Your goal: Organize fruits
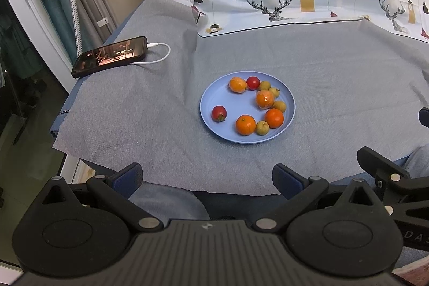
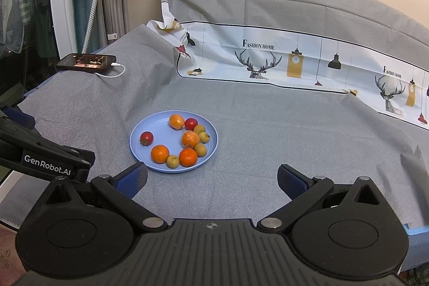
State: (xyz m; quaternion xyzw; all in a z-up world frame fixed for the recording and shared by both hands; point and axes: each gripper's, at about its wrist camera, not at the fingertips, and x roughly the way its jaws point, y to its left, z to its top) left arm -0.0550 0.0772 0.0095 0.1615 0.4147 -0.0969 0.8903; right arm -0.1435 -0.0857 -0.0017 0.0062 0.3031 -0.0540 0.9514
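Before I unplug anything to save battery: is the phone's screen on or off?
On. The phone lies flat on the cloth, screen lit with a reddish image, white cable plugged in.

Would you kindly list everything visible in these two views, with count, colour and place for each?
plate: one, light blue, middle of the cloth
oranges: four, orange, on the plate; two look plastic-wrapped
tomatoes: two, red, one at the plate's left, one at its far side
small round fruits: four, yellow-green, right half of the plate
phone: one, black, screen lit, far left of the cloth
charging cable: one, white, plugged into the phone
tablecloth: one, grey
printed sheet: one, white with deer and lamps, behind the plate
left gripper: black, blue pads, jaws open
right gripper: black, blue pads, jaws open
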